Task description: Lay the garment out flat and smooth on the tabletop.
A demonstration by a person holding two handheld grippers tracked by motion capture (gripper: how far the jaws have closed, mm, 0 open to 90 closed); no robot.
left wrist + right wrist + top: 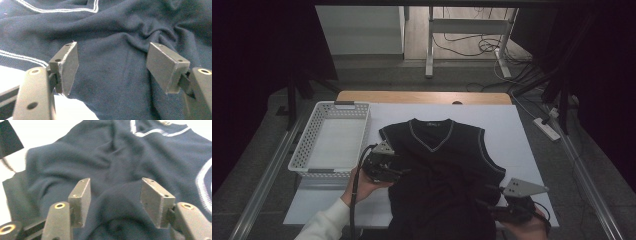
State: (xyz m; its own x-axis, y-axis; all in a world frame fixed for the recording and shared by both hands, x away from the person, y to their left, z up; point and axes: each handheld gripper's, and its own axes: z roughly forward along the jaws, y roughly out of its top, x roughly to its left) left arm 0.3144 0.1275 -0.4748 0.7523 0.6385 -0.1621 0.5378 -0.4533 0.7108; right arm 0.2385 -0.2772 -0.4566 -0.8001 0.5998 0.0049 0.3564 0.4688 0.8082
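A dim room with cables trailing over a grey floor surrounds a wooden worktop (422, 96) covered by a white sheet (517, 132). A dark sleeveless V-neck vest (439, 170) with pale trim lies spread on the sheet, collar at the far side and hem toward the person, its middle rumpled into folds. A white slotted basket (332, 140) stands just left of it on the sheet. The left gripper (384, 167) sits at the vest's left edge; in the left gripper view its jaws stand released and wide apart, with the knit (112, 62) lying beneath and between them, unpinched. The right gripper (509, 210) is at the vest's lower right corner; in the right gripper view its jaws are parted over a raised fold of cloth (115, 195), not pressing on it.
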